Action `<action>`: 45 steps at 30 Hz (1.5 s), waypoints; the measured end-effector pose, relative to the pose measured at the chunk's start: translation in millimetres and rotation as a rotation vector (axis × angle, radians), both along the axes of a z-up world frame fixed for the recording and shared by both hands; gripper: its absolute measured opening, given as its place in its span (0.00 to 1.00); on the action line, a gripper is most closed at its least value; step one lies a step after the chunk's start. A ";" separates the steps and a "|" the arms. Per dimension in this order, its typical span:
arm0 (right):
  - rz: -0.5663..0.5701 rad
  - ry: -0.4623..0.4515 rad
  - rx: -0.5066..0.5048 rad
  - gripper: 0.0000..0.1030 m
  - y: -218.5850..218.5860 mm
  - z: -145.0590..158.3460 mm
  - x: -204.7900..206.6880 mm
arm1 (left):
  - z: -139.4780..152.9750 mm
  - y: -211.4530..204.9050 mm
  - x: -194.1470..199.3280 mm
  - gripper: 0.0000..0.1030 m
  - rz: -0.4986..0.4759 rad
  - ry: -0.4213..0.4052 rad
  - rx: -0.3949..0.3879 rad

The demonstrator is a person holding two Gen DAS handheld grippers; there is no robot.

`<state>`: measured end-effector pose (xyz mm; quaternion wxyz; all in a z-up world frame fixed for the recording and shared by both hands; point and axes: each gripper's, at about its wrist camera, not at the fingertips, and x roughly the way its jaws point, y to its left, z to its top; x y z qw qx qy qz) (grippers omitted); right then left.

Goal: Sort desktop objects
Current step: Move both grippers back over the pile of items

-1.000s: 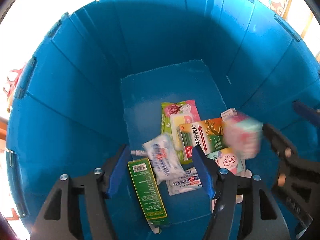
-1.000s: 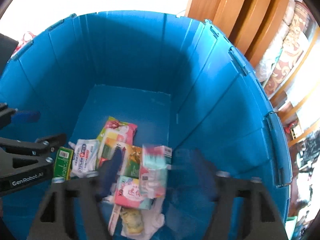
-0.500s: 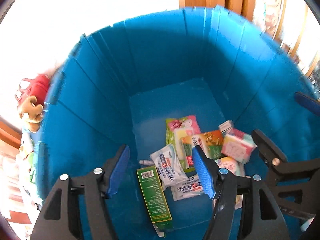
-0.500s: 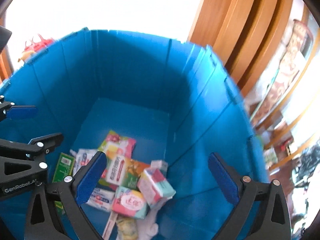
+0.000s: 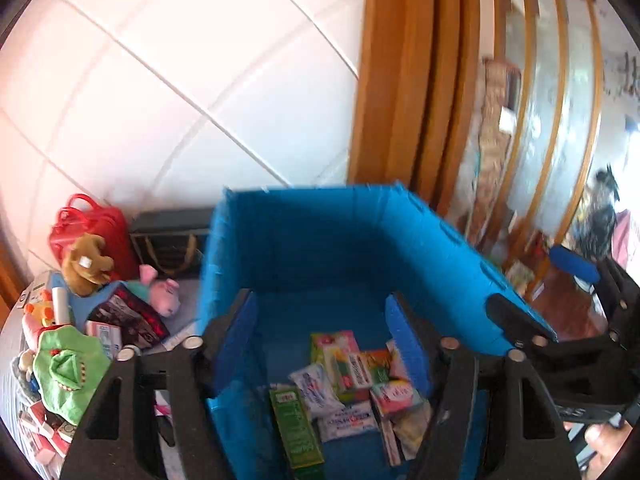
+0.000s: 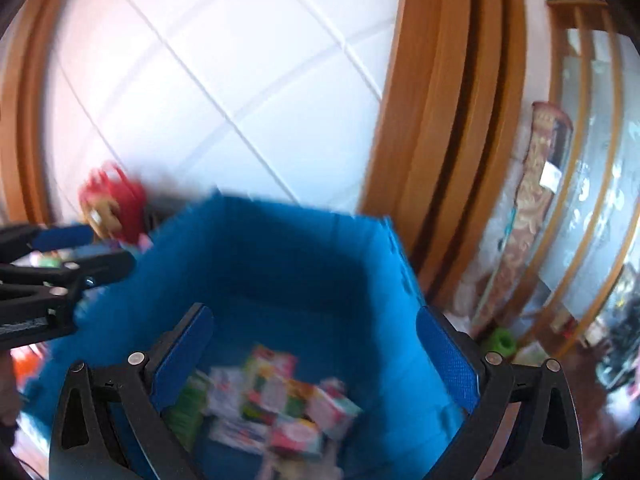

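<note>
A deep blue bin (image 5: 320, 240) stands below both grippers. On its floor lies a heap of packets: a green box (image 5: 294, 424), a white wipes packet (image 5: 316, 390), a pink and green packet (image 5: 334, 350) and a pink tissue pack (image 5: 396, 396). My left gripper (image 5: 322, 320) hangs above the bin's near rim, its jaws opening with nothing between them. My right gripper (image 6: 316, 328) is wide open and empty over the bin (image 6: 280, 256), where the heap is blurred. Each gripper also shows in the other's view: right gripper (image 5: 528, 280), left gripper (image 6: 104, 250).
Left of the bin lies a pile of toys and boxes: a red bag (image 5: 92, 228), a brown plush (image 5: 86, 264), a pink pig plush (image 5: 160, 292), a green plush (image 5: 68, 368), a dark box (image 5: 128, 316). A wooden door frame (image 5: 400, 80) and a white tiled wall stand behind.
Both grippers rose out of the bin and tilted up, bringing wall and door into view. The pink pack fell from the right jaws onto the heap. Both jaws spread wider.
</note>
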<state>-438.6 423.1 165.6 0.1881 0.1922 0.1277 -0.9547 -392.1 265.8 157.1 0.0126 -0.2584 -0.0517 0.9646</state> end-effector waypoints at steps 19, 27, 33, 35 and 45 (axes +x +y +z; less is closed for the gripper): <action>0.494 -0.069 -0.263 1.00 -210.7 -27.5 97.1 | -116.2 -258.8 157.6 0.84 0.600 -0.041 -0.018; 0.471 -0.248 -0.105 1.00 -303.7 -106.8 97.6 | -206.2 -390.3 215.9 0.84 0.800 -0.306 0.030; 0.377 -0.393 -0.012 1.00 -345.6 -171.3 83.7 | -259.6 -487.2 243.0 0.84 0.898 -0.423 0.152; 0.340 -0.436 0.007 1.00 -354.5 -190.3 80.5 | -271.8 -512.6 240.8 0.84 0.897 -0.419 0.183; 0.213 -0.575 0.035 1.00 -367.8 -246.5 72.9 | -322.5 -568.4 176.3 0.68 0.765 -0.457 0.212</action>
